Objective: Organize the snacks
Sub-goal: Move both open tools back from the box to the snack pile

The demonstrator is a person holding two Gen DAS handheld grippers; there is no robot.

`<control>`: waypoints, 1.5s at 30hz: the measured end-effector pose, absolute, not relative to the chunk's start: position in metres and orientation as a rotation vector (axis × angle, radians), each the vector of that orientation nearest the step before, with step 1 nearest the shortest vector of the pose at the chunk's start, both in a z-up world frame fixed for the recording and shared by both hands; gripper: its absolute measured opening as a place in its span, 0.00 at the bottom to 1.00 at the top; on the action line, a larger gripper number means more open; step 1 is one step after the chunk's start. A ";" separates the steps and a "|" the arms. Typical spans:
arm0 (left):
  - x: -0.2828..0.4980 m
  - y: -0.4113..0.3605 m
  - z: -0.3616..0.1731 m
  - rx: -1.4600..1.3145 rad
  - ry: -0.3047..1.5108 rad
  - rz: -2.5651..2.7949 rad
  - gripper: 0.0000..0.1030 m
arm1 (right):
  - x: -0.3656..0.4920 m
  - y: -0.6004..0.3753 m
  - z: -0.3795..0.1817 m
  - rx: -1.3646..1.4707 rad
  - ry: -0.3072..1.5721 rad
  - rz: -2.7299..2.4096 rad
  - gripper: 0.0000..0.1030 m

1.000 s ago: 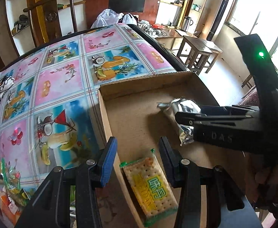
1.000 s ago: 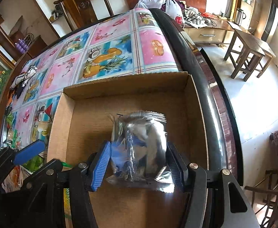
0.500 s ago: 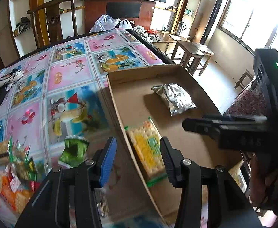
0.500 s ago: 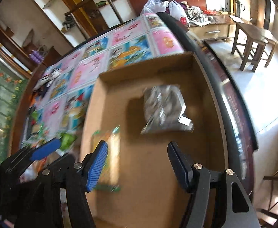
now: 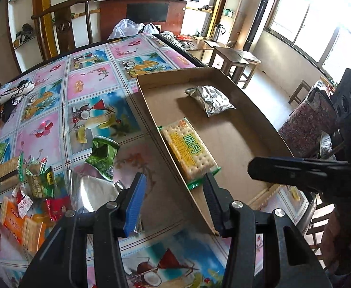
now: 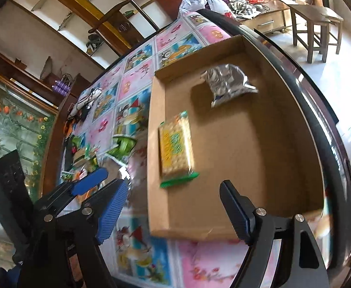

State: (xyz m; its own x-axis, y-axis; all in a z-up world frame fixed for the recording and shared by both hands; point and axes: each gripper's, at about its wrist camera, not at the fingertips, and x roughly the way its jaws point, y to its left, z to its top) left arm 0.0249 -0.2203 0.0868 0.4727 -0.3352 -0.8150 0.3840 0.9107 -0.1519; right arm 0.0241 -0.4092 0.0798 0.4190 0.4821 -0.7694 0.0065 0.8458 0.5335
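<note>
- Left gripper (image 5: 173,199), in the left wrist view, has its jaws parted and widening with nothing pinched between them; they straddle the near left wall of the cardboard box (image 5: 151,110).
- Its blue-padded finger hangs over the patterned tablecloth (image 5: 89,86); its dark finger sits over the box floor, just beside the green end of the cracker packet (image 5: 189,151).
- That cracker packet, yellow and green, lies flat in the box along the left wall.
- A silver foil packet (image 5: 210,98) lies farther back in the box, apart from the crackers.
- Loose snacks (image 5: 26,189) are heaped on the cloth at the left, with a crumpled green wrapper (image 5: 102,153) nearer the box and a silver packet (image 5: 98,189) just beyond the blue finger.
- Part of the right gripper (image 5: 295,172) reaches in from the right above the box's near end.
- Right gripper (image 6: 173,206), in the right wrist view, has its jaws spread wide and opening further, nothing between them; they hang above the near left part of the cardboard box (image 6: 283,144).
- The foil packet (image 6: 228,84) rests on the box floor towards the far end; the cracker packet (image 6: 175,146) lies by the left wall.
- The left gripper's blue tip (image 6: 90,181) shows at the left, over the snack pile (image 6: 84,158).
</note>
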 end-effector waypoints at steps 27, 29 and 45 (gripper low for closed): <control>0.004 -0.185 0.091 0.041 0.973 -0.419 0.53 | -0.007 -0.385 0.098 0.492 1.055 0.306 0.81; 0.001 -0.175 0.090 0.034 0.976 -0.400 0.54 | -0.005 -0.372 0.094 0.441 1.088 0.323 0.81; -0.031 -0.054 0.071 -0.146 1.010 -0.132 0.55 | 0.020 -0.279 0.072 0.202 1.203 0.464 0.81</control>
State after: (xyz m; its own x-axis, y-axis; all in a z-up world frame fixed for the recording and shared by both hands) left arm -0.0314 -0.0544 0.0710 0.5251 -0.1775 -0.8323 0.0423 0.9822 -0.1828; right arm 0.0205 -0.2791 0.0716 0.2806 0.4482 -0.8488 -0.2381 0.8892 0.3908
